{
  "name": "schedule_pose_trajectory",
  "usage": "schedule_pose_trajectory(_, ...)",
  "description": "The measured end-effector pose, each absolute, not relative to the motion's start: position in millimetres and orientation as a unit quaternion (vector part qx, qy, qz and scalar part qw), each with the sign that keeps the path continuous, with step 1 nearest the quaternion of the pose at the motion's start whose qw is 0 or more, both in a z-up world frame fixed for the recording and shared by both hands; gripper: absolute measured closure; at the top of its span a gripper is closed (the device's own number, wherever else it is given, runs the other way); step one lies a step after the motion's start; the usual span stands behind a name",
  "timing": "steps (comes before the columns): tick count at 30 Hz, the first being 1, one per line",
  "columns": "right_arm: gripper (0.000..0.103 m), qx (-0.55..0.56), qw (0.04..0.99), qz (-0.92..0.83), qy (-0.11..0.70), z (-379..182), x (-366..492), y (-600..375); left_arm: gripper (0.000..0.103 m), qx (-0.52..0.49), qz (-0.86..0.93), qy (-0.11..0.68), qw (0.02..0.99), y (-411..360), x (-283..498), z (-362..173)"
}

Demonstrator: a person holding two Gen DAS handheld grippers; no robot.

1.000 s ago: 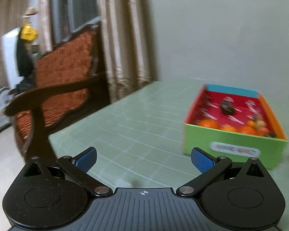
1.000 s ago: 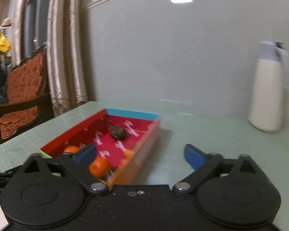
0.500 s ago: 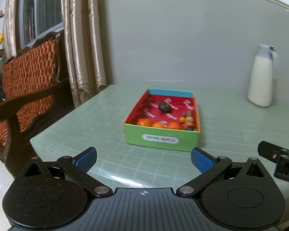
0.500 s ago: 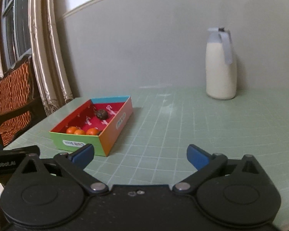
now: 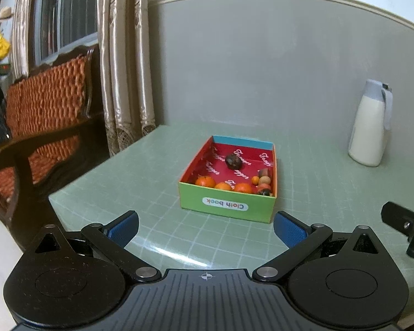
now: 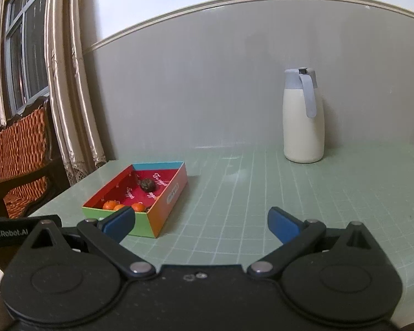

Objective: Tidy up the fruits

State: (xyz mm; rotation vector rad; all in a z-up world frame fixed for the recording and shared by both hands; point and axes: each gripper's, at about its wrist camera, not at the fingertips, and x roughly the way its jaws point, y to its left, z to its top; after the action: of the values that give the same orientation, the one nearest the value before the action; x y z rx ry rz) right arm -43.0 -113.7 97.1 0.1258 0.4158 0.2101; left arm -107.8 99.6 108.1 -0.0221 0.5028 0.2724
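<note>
Both jaws stand wide apart and hold nothing; the left gripper (image 5: 205, 224) hangs above the near edge of the green table (image 5: 151, 165), facing the box (image 5: 227, 182); the fruits lie inside it, three oranges (image 5: 223, 187) along the near wall, a dark fruit (image 5: 233, 160) farther back; the right gripper (image 6: 201, 222) hovers over bare table, the box off to its left; a white jug (image 6: 303, 118) stands well apart by the wall.

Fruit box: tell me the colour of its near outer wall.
Green, with a white label; the fruit box shows it best in the left wrist view.
</note>
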Motion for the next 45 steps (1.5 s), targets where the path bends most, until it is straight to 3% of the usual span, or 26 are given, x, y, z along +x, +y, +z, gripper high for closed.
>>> schedule_pose_trajectory(45,0.000,0.055,0.967,0.119,0.217,101,-39,-95,0.000,-0.015,0.122,0.271,0.955,108,-93,107)
